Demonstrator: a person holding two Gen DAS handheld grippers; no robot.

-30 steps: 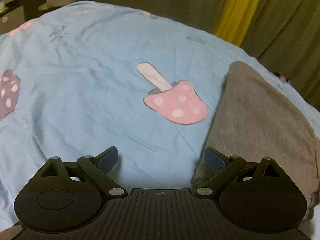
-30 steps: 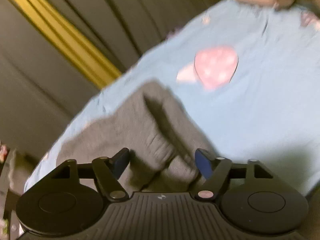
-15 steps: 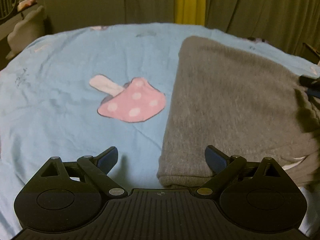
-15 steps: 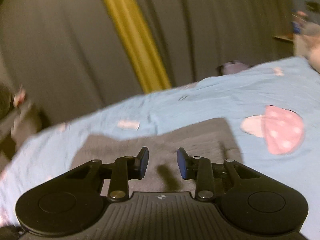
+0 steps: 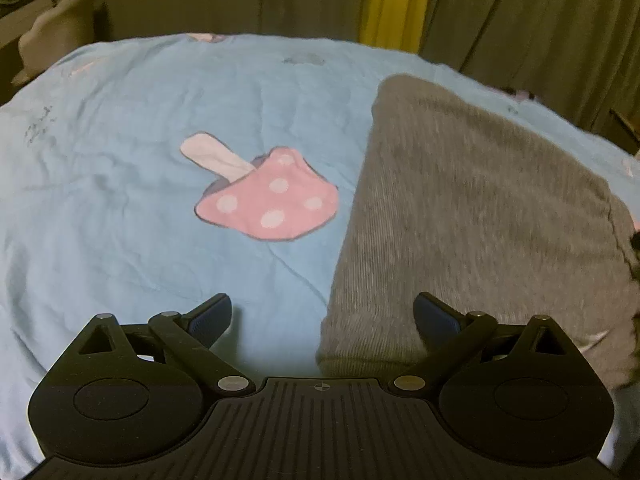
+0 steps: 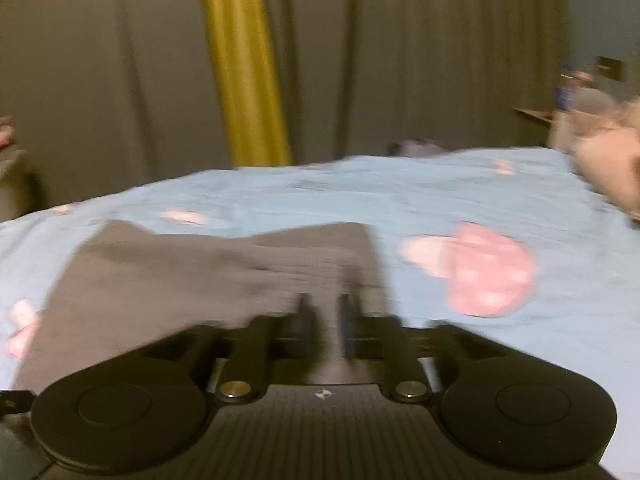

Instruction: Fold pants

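The left gripper [image 5: 323, 314] has its fingers [image 5: 210, 316] spread wide, holding nothing, low over the bed [image 5: 120, 160]. The near hem of the gray pants [image 5: 472, 216] lies between them, toward 4 o'clock. A pink mushroom print [image 5: 268, 200] sits at 11 o'clock. The right gripper [image 6: 324, 316] has its fingers [image 6: 306, 312] drawn near together over the pants [image 6: 200, 276]; blur hides whether they pinch cloth. A yellow curtain strip [image 6: 244, 64] hangs at 12 o'clock.
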